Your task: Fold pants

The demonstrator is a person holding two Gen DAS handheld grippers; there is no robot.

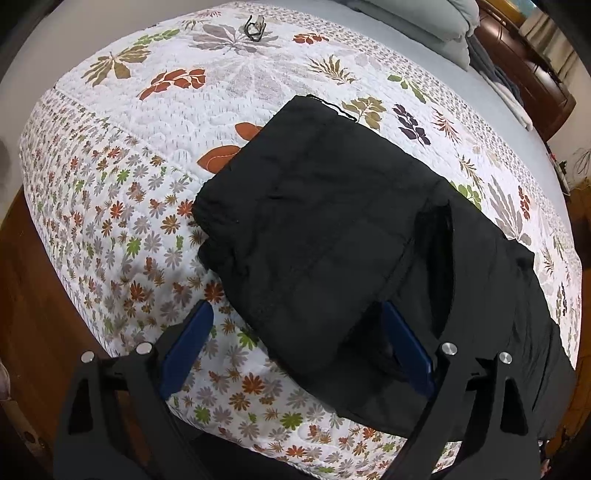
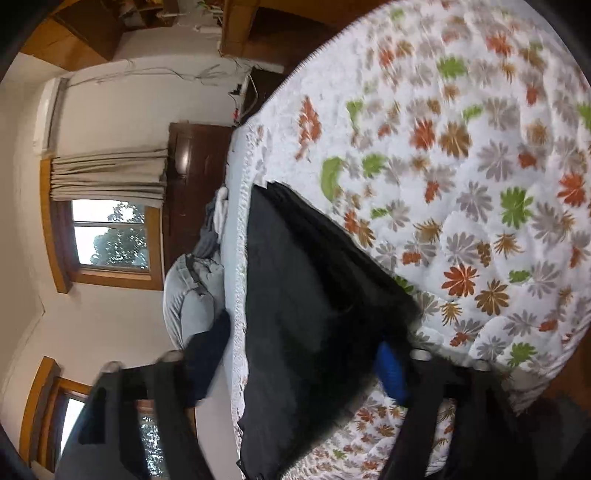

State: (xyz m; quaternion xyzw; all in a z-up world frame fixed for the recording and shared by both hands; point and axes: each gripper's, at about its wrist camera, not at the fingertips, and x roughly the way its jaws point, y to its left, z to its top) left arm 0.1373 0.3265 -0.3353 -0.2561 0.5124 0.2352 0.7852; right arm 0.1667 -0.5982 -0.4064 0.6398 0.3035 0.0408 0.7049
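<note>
Left wrist view: the black pants [image 1: 332, 236] lie on the floral quilt [image 1: 122, 206] near the bed's edge, already doubled into a thick pad, with a further length trailing off to the right. My left gripper [image 1: 295, 354] points steeply down at the near hem; its jaws stand wide apart, the left blue pad over bare quilt, the right pad partly behind a fold of cloth, nothing pinched. A small dark clip-like object [image 1: 254, 26] sits well apart at the far end. Right wrist view: blurred and rolled sideways. The pants [image 2: 314, 314] run between the right gripper's [image 2: 295, 365] fingers; the jaws are part-way apart, and I cannot tell whether the pads press on cloth. Risks as I judge them: if the right closes on only the top layer, the stack will peel open when lifted; the padded fabric may spring back; the trailing part near the edge could drag the bundle toward the floor.
</note>
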